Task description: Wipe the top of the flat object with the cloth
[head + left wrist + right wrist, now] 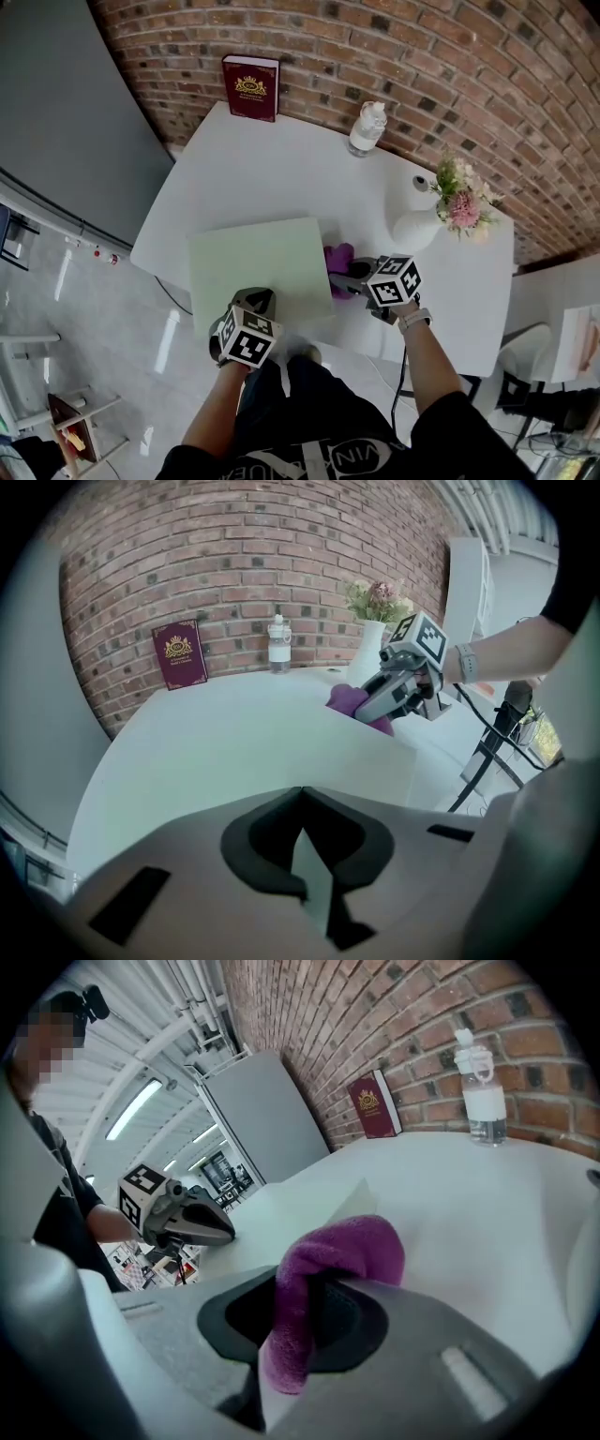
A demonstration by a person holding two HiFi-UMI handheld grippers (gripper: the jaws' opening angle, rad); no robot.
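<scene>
Pinching cloth [330, 1265], right gripper [350, 280]; left gripper [254, 303] clamps green board [258, 261] (white table [281, 169], brick wall [394, 47]).

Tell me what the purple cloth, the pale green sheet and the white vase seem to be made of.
Purple cloth: soft terry or microfibre, judging by its fuzzy nap and limp fold.
Pale green sheet: thin, stiff and matte, perhaps plastic or card; it lies flat with crisp edges.
White vase: likely ceramic, going by its smooth, even white surface.
</scene>
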